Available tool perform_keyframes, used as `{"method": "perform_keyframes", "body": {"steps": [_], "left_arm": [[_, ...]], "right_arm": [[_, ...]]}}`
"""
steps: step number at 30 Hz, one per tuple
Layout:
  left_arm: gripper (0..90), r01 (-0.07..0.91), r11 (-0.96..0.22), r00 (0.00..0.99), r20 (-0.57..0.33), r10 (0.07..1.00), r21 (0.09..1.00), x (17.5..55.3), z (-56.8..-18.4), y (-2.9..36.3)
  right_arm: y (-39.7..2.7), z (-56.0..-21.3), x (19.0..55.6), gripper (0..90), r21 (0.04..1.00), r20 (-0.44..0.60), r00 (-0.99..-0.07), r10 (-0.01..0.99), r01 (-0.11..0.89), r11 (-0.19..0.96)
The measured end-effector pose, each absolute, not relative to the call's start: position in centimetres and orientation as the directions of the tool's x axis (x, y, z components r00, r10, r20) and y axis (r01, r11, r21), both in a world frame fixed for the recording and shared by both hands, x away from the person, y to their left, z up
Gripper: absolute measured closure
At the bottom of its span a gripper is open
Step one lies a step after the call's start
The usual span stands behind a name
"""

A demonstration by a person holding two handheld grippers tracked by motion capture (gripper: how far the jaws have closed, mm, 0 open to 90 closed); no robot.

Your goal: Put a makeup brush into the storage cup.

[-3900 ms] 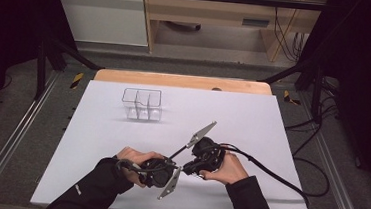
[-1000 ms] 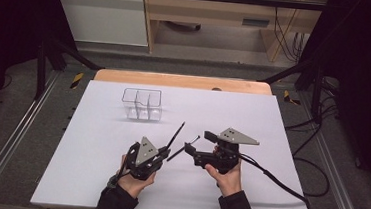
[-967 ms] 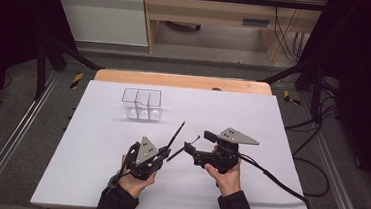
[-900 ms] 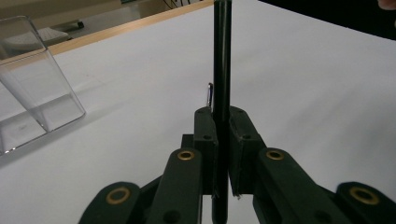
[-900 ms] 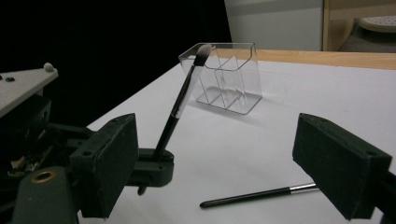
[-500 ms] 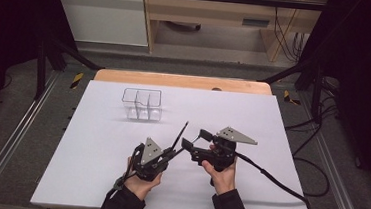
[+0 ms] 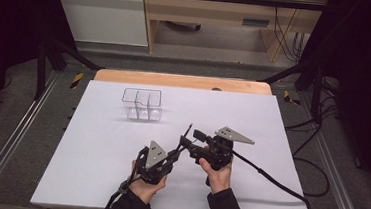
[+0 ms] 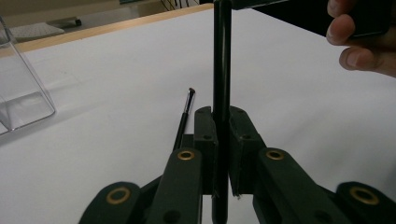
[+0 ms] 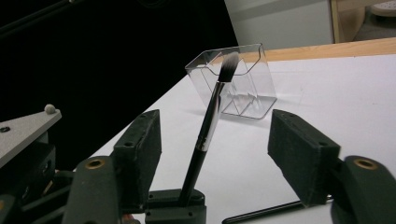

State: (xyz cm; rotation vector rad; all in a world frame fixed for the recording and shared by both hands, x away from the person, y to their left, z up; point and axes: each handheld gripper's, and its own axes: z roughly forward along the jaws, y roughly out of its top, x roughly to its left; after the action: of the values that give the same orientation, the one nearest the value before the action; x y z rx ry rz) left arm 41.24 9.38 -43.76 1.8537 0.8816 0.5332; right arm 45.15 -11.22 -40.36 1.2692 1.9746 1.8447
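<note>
Left gripper [image 7: 173, 152] fingers clamp the makeup brush [image 9: 208, 125] by its black handle, bristles raised above the white worktop [image 7: 95, 147], while the right gripper [image 7: 191, 135] fingers, just closing, straddle it without touching.

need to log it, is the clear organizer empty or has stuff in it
Empty: the clear organizer shows bare compartments; the brush stands in front of it, clamped in the left gripper.

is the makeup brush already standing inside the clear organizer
No, the makeup brush is clamped upright in the left tongs over the white table, in front of the clear organizer, not in it.
</note>
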Motion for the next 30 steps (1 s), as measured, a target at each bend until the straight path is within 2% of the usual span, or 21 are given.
{"method": "perform_keyframes", "body": {"steps": [16, 24, 30], "left_arm": [[82.8, 0.335, -0.251, 0.644, -0.027, 0.765, 0.908, 40.74, -44.02, 8.55], [82.8, 0.329, -0.248, 0.645, -0.025, 0.764, 0.911, 40.51, -43.98, 8.57], [82.6, 0.326, -0.244, 0.648, -0.029, 0.761, 0.913, 40.47, -43.93, 8.61]], "right_arm": [[-11.09, -40.34, 45.23, 68.0, 0.851, 0.477, -0.605, 0.637, 0.498, -0.164], [-11.17, -40.25, 45.21, 80.3, 0.849, 0.486, -0.614, 0.622, 0.502, -0.168], [-11.17, -40.16, 45.11, 83.4, 0.844, 0.502, -0.627, 0.596, 0.504, -0.18]]}}
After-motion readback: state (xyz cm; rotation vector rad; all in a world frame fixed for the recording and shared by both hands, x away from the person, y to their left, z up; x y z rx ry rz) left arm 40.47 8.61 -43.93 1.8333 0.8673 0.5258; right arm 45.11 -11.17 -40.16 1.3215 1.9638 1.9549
